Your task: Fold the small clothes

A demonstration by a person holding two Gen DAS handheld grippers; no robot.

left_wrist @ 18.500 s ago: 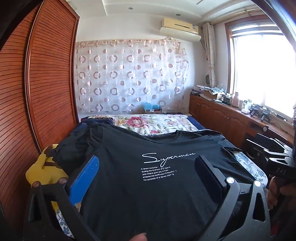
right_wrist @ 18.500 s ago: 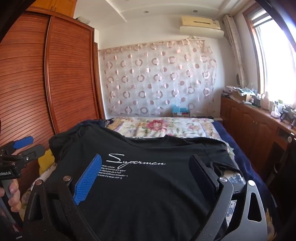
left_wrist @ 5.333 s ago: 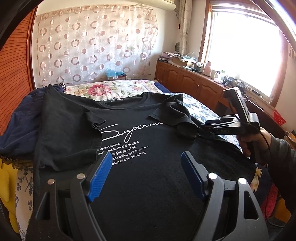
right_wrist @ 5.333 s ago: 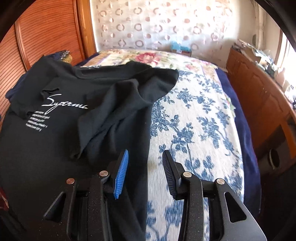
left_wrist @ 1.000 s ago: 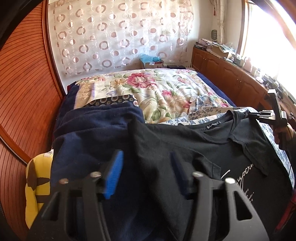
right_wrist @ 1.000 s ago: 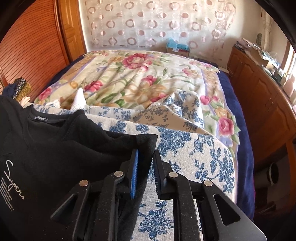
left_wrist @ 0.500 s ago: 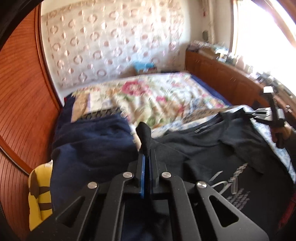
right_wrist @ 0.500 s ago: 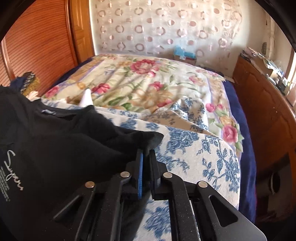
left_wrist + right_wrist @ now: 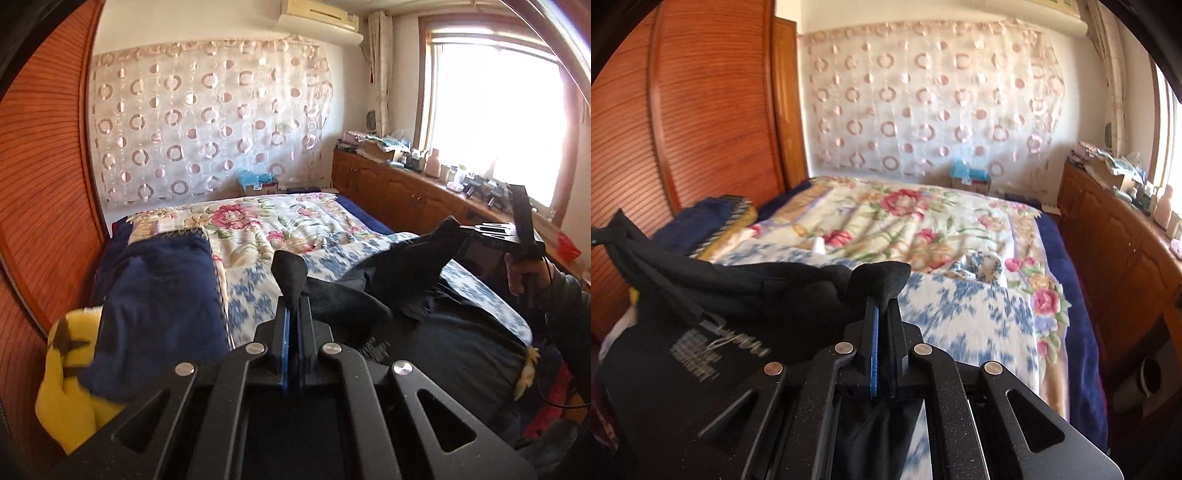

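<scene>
One black T-shirt (image 9: 454, 347) lies partly on a bed (image 9: 258, 225), its top edge lifted off the bedding by two handheld grippers. White print on the shirt's chest shows in the right wrist view as a script word above several lines of small text, upside down and too blurred to read.

The left gripper (image 9: 294, 314) points forward and somewhat down over the bed, its fingers (image 9: 283, 332) pressed together on a bunched corner of the shirt, which sticks up just past the tips. The right gripper (image 9: 882, 314) is angled the same way, fingers also clamped on a fold of black cloth. In the left wrist view the right gripper (image 9: 476, 230) appears at the right side, held upright in a person's hand (image 9: 524, 271) with a dark sleeve, a peak of the shirt hanging from its tips. The cloth sags between the two grips.

The bed has a floral quilt and a blue-and-white floral sheet (image 9: 964, 317). One dark blue folded blanket (image 9: 155, 295) lies at the left, touching one yellow plush toy (image 9: 70, 384). One air conditioner (image 9: 319, 16) hangs above a curtain (image 9: 207, 125) patterned with rings.
</scene>
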